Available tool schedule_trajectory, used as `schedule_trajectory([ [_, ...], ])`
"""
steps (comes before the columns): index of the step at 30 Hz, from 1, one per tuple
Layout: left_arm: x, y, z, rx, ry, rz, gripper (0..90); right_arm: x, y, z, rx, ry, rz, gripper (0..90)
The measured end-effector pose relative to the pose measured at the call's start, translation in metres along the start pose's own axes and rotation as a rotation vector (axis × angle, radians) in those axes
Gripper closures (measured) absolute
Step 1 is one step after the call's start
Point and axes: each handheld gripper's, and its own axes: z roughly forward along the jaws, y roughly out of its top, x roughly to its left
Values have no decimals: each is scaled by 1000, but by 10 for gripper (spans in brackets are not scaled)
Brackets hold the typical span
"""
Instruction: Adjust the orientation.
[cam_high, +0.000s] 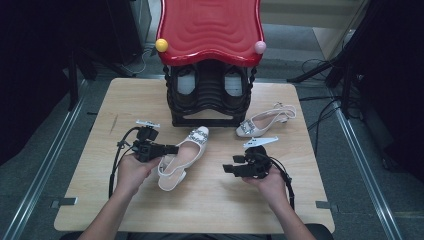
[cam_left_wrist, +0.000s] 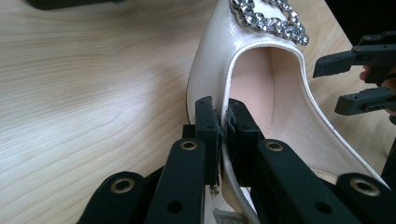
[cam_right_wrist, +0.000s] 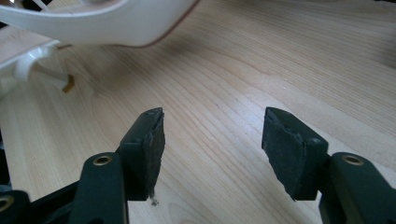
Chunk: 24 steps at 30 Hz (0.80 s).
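Note:
A cream slingback shoe (cam_high: 187, 150) with a rhinestone buckle lies on the wooden table (cam_high: 215, 200) in front of the shoe rack. My left gripper (cam_high: 172, 149) is shut on its side wall. In the left gripper view, the jaws (cam_left_wrist: 223, 121) pinch the shoe's rim (cam_left_wrist: 280, 116), one pad outside and one inside. My right gripper (cam_high: 228, 167) hovers to the right of that shoe, open and holding nothing. In the right gripper view, its pads (cam_right_wrist: 212, 140) stand wide apart over bare wood, with the shoe's sole (cam_right_wrist: 102, 23) ahead at upper left.
The matching shoe (cam_high: 262, 122) lies at the back right of the table. A black shoe rack (cam_high: 210, 95) with a red top (cam_high: 210, 30) stands at the far middle and holds dark shoes. The right gripper (cam_left_wrist: 329, 86) appears beyond the shoe in the left gripper view.

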Motion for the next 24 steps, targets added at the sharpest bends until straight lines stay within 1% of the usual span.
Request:
schedule_trajectory([
  [1, -2, 1, 3, 4, 2, 4, 854, 0, -1, -1, -1, 3, 3, 412],
  [4, -8, 2, 12, 13, -11, 15, 852, 0, -3, -2, 3, 0, 7, 411],
  [5, -8, 3, 15, 23, -19, 17, 852, 0, -4, -3, 3, -2, 6, 408],
  [8, -10, 3, 23, 17, -33, 6, 844, 0, -6, -4, 2, -12, 6, 405],
  [11, -12, 3, 33, 14, -26, 6, 841, 1, -7, -6, -5, -17, 11, 404],
  [12, -11, 3, 37, 26, -24, 9, 840, 1, -8, -6, -8, -18, 12, 403],
  [14, -10, 3, 42, 35, -24, 6, 838, 2, -8, -5, -11, -21, 10, 403],
  [16, -8, 4, 44, 28, -40, -9, 852, 3, -9, -5, -11, -24, 9, 404],
  [17, -7, 4, 44, 26, -35, -6, 853, 3, -9, -5, -9, -25, 9, 404],
  [18, -6, 5, 44, 28, -41, -4, 845, 4, -9, -4, -11, -26, 6, 404],
  [19, -5, 4, 44, 18, -38, -5, 840, 4, -10, -3, -11, -31, 3, 404],
  [21, -3, 5, 42, 15, -52, -9, 832, 5, -9, -3, -12, -35, 3, 406],
  [23, -3, 6, 39, 9, -58, -1, 820, 6, -9, -2, -18, -37, -1, 410],
  [24, -4, 6, 37, 5, -53, 6, 808, 6, -9, -1, -22, -40, -3, 412],
])
